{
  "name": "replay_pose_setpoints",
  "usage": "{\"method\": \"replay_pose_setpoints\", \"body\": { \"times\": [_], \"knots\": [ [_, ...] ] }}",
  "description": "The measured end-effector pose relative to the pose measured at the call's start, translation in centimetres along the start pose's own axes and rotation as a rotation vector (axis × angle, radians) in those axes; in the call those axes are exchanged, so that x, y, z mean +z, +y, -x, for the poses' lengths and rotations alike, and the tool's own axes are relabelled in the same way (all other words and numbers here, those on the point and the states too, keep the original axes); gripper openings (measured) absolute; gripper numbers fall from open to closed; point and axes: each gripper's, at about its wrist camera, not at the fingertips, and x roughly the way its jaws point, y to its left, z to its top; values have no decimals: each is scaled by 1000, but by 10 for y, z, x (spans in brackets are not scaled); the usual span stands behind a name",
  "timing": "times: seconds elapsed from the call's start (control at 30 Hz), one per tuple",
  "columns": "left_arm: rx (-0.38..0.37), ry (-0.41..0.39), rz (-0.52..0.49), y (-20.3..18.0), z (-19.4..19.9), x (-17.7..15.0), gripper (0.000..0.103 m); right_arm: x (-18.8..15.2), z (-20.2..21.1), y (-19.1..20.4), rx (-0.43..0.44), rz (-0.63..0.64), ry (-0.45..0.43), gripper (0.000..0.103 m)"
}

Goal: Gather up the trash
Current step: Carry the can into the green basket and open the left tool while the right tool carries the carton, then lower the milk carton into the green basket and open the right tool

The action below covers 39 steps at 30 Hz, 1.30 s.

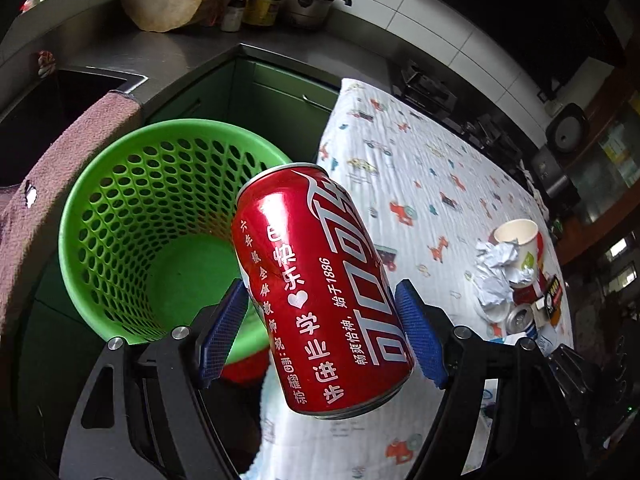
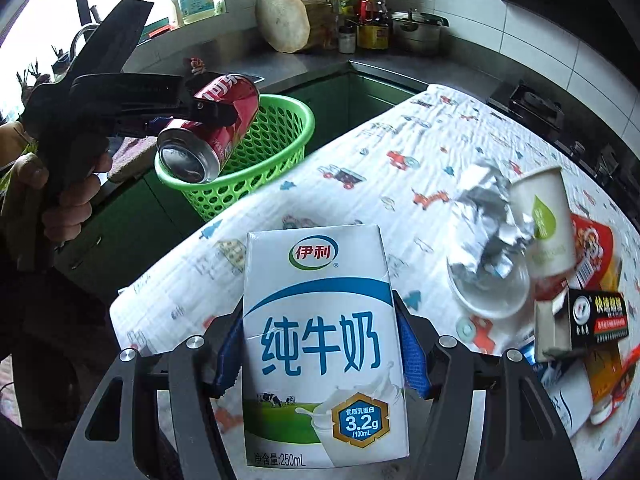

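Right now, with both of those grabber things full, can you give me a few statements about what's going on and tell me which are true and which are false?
1. The left gripper holds a red soda can. True.
2. The right gripper holds a glass bottle. False: it holds a white and blue milk carton.
3. The green basket already has the can lying inside it. False: the can is in the jaws, in front of the basket's opening.
4. A crumpled foil wad and a paper cup lie on the printed cloth. True.
5. The basket's wall is solid. False: it is full of holes.
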Motion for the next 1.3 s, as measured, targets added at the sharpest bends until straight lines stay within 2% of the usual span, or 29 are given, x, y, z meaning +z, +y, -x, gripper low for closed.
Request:
{"method": "replay_pose_setpoints", "body": {
  "times": [0.17, 0.3, 0.47, 0.63, 0.9, 1.3],
  "knots": [
    [119, 42, 26, 62, -27, 27, 74, 47, -29, 20, 35, 18, -7, 62],
    [153, 107, 41, 98, -56, 35, 75, 83, -55, 32, 53, 24, -2, 62],
    [187, 143, 55, 123, -81, 35, 75, 119, -86, 44, 68, 3, 4, 62],
    [256, 144, -14, 123, -97, 37, 74, 142, -113, 49, 79, -21, 14, 62],
    [251, 159, -33, 121, -103, 42, 75, 157, -132, 45, 91, -60, 22, 62],
    [287, 51, -8, 135, -48, 41, 78, 180, -158, 61, 107, -70, 19, 63]
  ]
}}
